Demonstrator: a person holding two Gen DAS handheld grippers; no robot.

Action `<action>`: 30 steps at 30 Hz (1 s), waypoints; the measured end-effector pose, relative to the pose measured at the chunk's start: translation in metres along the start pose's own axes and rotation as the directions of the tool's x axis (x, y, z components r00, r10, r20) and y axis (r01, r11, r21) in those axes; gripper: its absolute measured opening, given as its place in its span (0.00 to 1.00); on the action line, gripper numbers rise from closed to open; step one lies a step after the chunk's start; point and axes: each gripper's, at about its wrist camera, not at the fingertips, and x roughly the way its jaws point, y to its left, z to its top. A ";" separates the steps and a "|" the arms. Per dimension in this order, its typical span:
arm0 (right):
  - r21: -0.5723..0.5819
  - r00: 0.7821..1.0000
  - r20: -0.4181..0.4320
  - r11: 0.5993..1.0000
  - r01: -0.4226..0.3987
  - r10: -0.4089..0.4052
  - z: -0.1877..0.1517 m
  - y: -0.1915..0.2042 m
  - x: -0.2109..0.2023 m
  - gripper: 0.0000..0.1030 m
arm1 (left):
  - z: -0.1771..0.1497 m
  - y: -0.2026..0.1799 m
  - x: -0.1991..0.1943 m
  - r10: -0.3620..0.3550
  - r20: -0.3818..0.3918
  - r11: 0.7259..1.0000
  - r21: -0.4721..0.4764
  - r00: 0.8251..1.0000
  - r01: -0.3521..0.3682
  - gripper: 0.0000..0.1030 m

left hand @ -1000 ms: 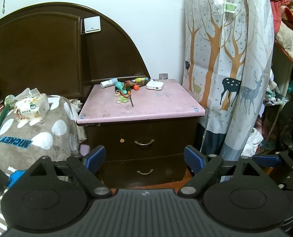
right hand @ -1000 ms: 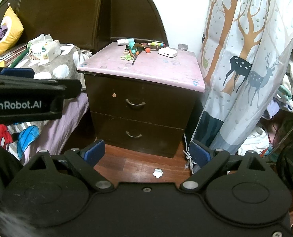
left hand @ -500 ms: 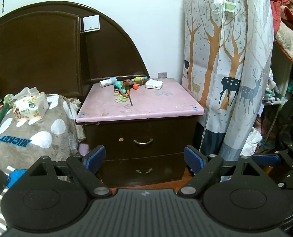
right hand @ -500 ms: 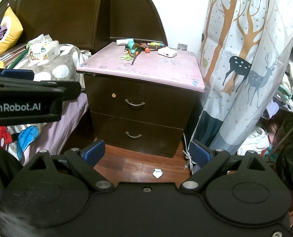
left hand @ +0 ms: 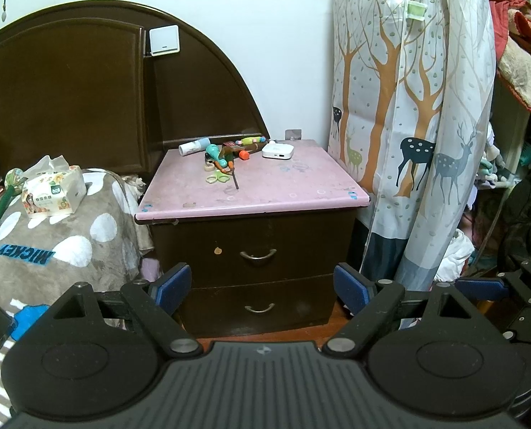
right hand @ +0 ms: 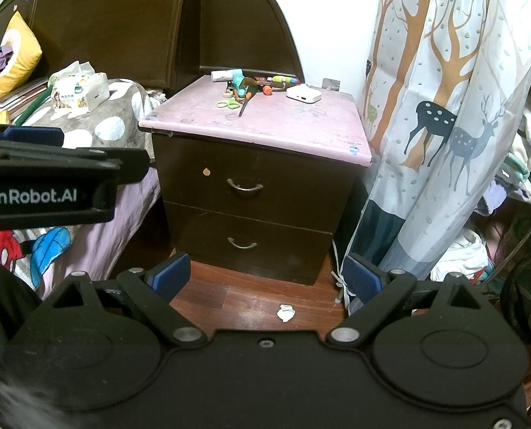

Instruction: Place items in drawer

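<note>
A dark wooden nightstand with a pink top [left hand: 258,186] [right hand: 265,121] has two shut drawers, an upper drawer [left hand: 258,255] [right hand: 244,187] and a lower drawer [left hand: 259,308] [right hand: 242,243], each with a metal handle. On its top lie green scissors [left hand: 217,178] [right hand: 228,103], a screwdriver [left hand: 233,175] [right hand: 245,102], a white tube [left hand: 193,147], small toys and a white box [left hand: 278,151] [right hand: 303,93]. My left gripper [left hand: 261,287] and right gripper [right hand: 265,279] are both open and empty, well short of the nightstand.
A bed with a spotted grey blanket [left hand: 50,228] and a tissue pack [left hand: 52,193] [right hand: 79,91] stands on the left. A deer-print wardrobe cover [left hand: 408,125] [right hand: 444,125] hangs on the right. A crumpled paper scrap [right hand: 285,312] lies on the wooden floor.
The nightstand has shifted slightly up and left in the left wrist view. Both grippers stay open and empty.
</note>
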 end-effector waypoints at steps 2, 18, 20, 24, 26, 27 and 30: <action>-0.001 1.000 -0.001 1.000 0.001 -0.001 0.000 0.000 0.000 0.91 | 0.000 -0.001 0.000 0.000 0.000 1.000 0.001 1.000 0.000 0.84; -0.005 1.000 -0.001 1.000 0.002 -0.002 0.003 -0.001 0.007 0.91 | 0.002 -0.001 0.015 -0.033 -0.013 0.999 -0.003 0.999 0.033 0.84; -0.008 1.000 0.001 1.000 0.006 -0.006 0.004 -0.002 0.009 0.91 | 0.003 -0.002 0.020 -0.029 -0.016 1.000 0.006 0.999 0.029 0.84; -0.006 1.000 0.004 1.000 -0.005 0.005 0.009 -0.006 0.016 0.92 | 0.008 0.003 0.032 -0.055 -0.020 0.998 -0.010 0.998 0.054 0.84; -0.007 1.000 0.008 1.000 -0.007 0.007 0.012 -0.008 0.020 0.93 | 0.010 0.004 0.038 -0.056 -0.018 0.998 -0.010 0.998 0.056 0.84; -0.007 1.000 0.008 1.000 -0.013 0.013 0.014 -0.009 0.023 0.93 | 0.011 0.004 0.042 -0.055 -0.017 0.998 -0.007 0.998 0.055 0.84; -0.045 0.998 0.020 0.997 -0.057 0.058 0.017 -0.009 0.030 0.95 | 0.015 0.006 0.053 -0.060 -0.011 0.998 0.006 0.998 0.060 0.88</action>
